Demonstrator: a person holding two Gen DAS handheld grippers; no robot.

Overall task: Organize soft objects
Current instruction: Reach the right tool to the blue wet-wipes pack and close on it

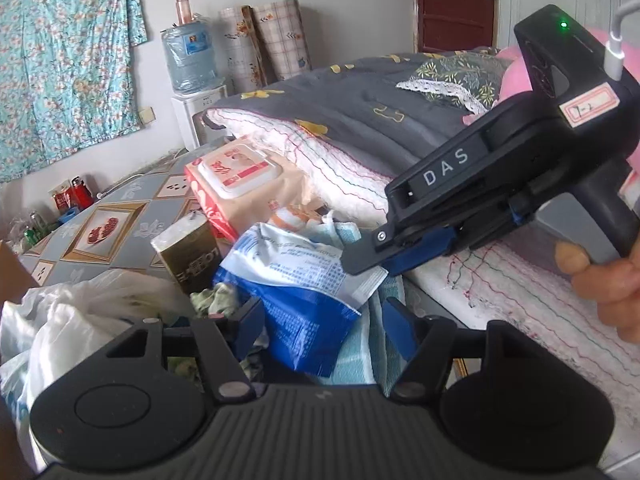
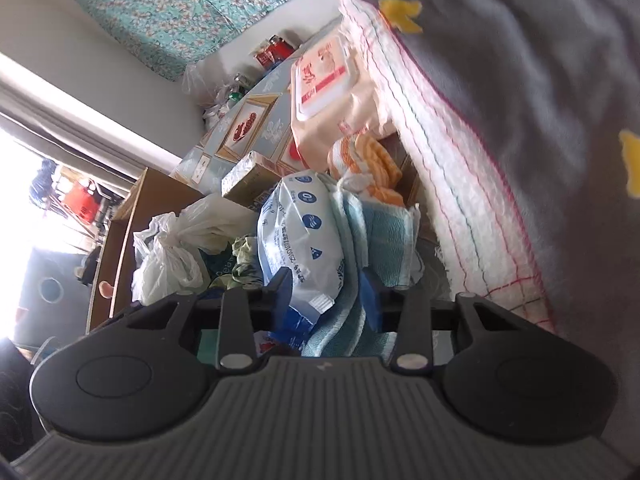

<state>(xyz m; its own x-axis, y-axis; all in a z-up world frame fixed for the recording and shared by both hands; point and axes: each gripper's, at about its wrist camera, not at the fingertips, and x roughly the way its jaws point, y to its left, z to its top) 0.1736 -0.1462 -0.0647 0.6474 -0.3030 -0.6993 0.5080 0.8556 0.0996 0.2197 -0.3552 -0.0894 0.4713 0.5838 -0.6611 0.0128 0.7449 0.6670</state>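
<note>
A blue and white soft pack [image 1: 298, 280] lies on a folded teal striped towel [image 1: 362, 336] in a cluttered gap beside the bed. My left gripper [image 1: 324, 332] is open, its blue fingers either side of the pack's lower end. My right gripper [image 1: 374, 258] reaches in from the right and its tips touch the pack's top corner. In the right wrist view the right gripper [image 2: 326, 294] is open around the pack [image 2: 298, 236] and the towel [image 2: 384, 236]. An orange striped cloth [image 2: 368, 160] lies behind them.
A pink wet-wipes pack [image 1: 240, 184], a gold box [image 1: 192, 252] and white plastic bags [image 1: 76, 320] crowd the gap. A grey quilt [image 1: 360, 108] over a white blanket covers the bed on the right. A patterned table [image 1: 116, 224] stands behind, left.
</note>
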